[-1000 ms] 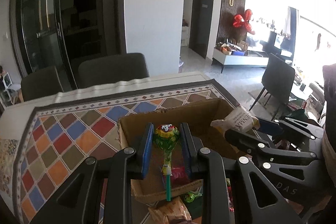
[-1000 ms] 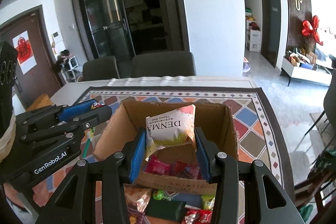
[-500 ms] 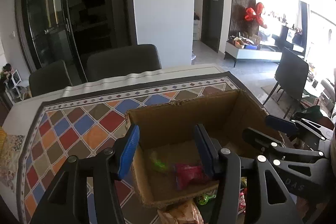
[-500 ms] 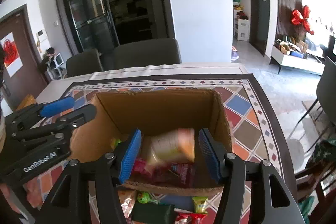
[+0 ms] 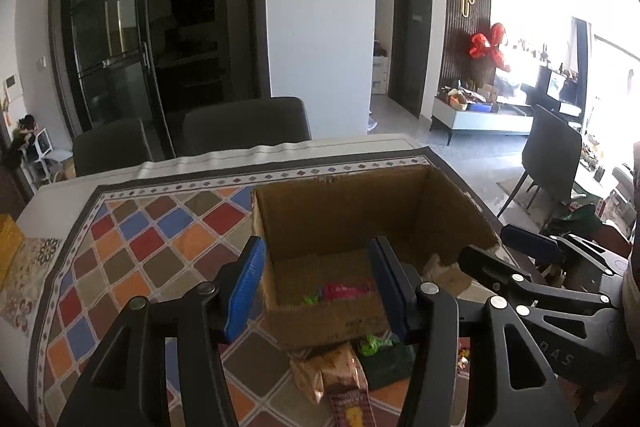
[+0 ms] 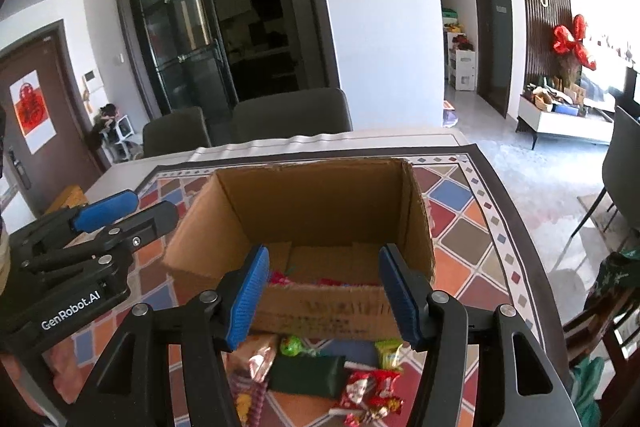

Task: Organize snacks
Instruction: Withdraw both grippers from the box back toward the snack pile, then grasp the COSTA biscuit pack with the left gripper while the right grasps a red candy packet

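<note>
An open cardboard box stands on the patterned tablecloth, with a red wrapper and a green snack inside. My left gripper is open and empty above the box's near left corner. My right gripper is open and empty above the box's near wall. Loose snacks lie in front of the box: a dark green pack, a green lollipop, red wrappers and a brown packet.
The colourful diamond tablecloth covers the table. Two dark chairs stand at the far side. A yellow object lies at the far left. The table's right edge drops to the floor.
Both grippers opened and dropped their loads into the box: the left let go of the lollipop, the right let go of the white snack bag. Both have since drawn back a little.
</note>
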Demonstrator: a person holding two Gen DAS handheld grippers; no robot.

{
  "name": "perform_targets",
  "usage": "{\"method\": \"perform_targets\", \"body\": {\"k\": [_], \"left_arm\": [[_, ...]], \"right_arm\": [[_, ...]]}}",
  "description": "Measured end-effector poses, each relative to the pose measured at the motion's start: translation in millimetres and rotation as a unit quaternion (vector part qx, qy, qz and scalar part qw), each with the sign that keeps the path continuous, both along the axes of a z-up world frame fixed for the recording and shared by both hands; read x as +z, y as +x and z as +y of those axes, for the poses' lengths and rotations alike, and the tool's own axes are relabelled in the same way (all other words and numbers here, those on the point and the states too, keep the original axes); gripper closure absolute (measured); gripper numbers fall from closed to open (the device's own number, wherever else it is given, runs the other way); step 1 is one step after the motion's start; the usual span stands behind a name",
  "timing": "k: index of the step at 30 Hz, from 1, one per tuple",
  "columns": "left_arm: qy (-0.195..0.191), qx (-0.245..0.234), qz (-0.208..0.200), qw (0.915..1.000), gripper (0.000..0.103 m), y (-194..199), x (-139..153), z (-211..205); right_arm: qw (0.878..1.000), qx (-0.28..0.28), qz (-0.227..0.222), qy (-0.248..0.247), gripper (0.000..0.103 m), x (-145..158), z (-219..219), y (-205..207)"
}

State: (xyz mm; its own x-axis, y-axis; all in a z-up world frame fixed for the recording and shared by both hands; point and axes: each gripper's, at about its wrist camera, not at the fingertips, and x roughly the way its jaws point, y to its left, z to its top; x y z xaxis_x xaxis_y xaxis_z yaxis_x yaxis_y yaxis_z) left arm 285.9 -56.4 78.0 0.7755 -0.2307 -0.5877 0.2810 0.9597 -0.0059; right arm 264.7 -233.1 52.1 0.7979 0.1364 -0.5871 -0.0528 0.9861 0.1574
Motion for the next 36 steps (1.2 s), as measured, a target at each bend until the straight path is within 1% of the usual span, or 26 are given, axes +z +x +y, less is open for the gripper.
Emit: {"method": "perform_targets", "body": {"k": [3, 14, 19, 24, 31, 36], "left_arm": [[0.007, 0.006, -0.002, 1.0000, 0.049, -13, -2, 3], [0.003, 0.006, -0.008, 0.9999, 0.048, -62, -18, 10], [-0.001, 0.005, 0.002, 1.0000, 0.048, -76, -30, 10], [0.001, 0.004, 0.020, 0.9998, 0.048, -83, -44, 9], [-0.004, -0.002, 0.068, 0.9977, 0.047, -83, -78, 6], [-0.009, -0.005, 0.100, 0.9950, 0.047, -80, -100, 6]], "right_arm": [[1.000, 0.005, 0.002, 0.000, 0.045, -2, 2, -9], [1.000, 0.009, -0.010, -0.010, 0.045, -13, 9, -49], [1.000, 0.012, -0.006, -0.013, 0.045, -21, 11, -62], [1.000, 0.015, 0.015, -0.004, 0.045, -38, 8, -70], [0.998, 0.020, 0.059, 0.002, 0.045, -68, 7, -73], [0.997, 0.020, 0.080, 0.003, 0.045, -86, 5, -74]]}}
